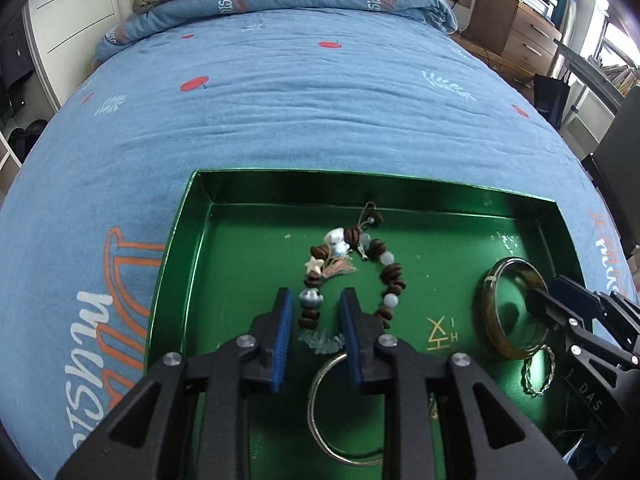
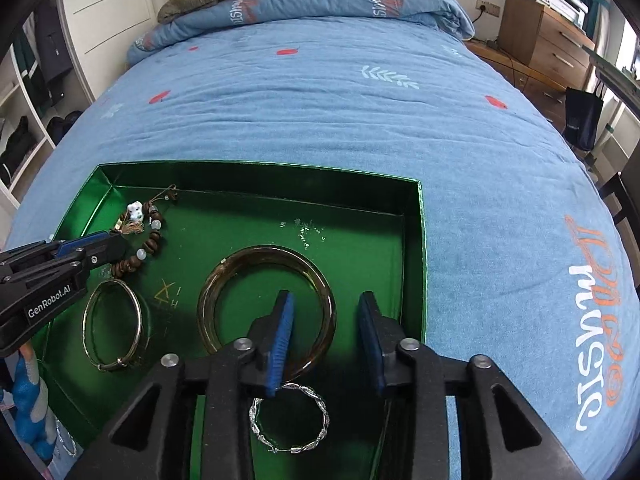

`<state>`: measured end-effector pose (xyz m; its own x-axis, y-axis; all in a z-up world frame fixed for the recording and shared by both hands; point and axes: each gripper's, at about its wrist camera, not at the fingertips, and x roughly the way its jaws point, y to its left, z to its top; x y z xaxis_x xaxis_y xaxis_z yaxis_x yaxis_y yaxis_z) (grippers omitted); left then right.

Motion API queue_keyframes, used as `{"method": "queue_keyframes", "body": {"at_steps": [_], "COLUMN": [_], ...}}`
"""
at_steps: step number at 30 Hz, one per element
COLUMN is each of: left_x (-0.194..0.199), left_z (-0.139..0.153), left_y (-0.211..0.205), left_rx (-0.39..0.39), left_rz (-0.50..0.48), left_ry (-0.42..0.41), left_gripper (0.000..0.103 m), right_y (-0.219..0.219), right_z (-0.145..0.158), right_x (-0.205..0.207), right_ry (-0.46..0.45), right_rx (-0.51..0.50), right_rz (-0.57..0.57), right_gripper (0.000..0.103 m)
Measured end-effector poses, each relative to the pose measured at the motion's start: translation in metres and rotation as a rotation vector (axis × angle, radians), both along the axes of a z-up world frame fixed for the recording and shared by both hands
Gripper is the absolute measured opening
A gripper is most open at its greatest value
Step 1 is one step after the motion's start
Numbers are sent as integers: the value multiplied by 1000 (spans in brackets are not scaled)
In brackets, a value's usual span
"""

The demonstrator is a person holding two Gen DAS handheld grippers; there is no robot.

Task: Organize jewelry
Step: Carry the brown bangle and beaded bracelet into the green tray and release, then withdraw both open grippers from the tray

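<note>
Blue quilted bed [image 1: 280,120], glossy green tray [image 1: 200,208], beaded bracelet [image 1: 384,272]

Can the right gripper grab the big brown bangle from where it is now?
Probably yes. The right gripper hangs right over the brown bangle's near edge in the green tray, its jaws open with one either side of the rim. Nothing lies across the band; the twisted silver bracelet sits nearer, clear of it.
</note>
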<state>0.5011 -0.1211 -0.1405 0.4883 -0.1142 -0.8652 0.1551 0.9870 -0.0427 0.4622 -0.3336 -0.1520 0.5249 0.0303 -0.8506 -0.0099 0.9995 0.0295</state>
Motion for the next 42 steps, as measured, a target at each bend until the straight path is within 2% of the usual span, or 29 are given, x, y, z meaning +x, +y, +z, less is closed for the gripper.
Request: {"method": "queue_keyframes", "body": {"at_steps": [2,7,10,11,14,22,28,35,42], "left_x": [-8,-50,-90,-104,-147,-260,-331,-383,-418], "left_z": [9,43,64,69,83,103,117,134,141], "left_y": [-1,-6,-6,-4,3,36,55,70,78], "left_rx": [-4,52,94,97,88,118,139,102,102], "left_rz": [-2,-14,-8,-1,13,80,94,92,85], "left_ry": [-37,-177,-255,-274,-310,-369,-412,-445,-480], "left_gripper": [25,25,25,25,25,25,25,25,25], "right_y": [0,7,14,16,21,26,23,30,29], "right_z": [5,28,44,49,61,90,105,121,123], "right_x": [-7,-41,-75,-87,-127,-227,-297,-359,-395], "right_ry": [-24,-117,-178,-195,-243,-323,-358,-380,-380], "right_rx": [16,28,37,45,64,67,104,71,82], "right_rz": [-6,19,36,41,52,39,0,18,19], "right_gripper": [45,63,73,81,90,98,99,99,99]}}
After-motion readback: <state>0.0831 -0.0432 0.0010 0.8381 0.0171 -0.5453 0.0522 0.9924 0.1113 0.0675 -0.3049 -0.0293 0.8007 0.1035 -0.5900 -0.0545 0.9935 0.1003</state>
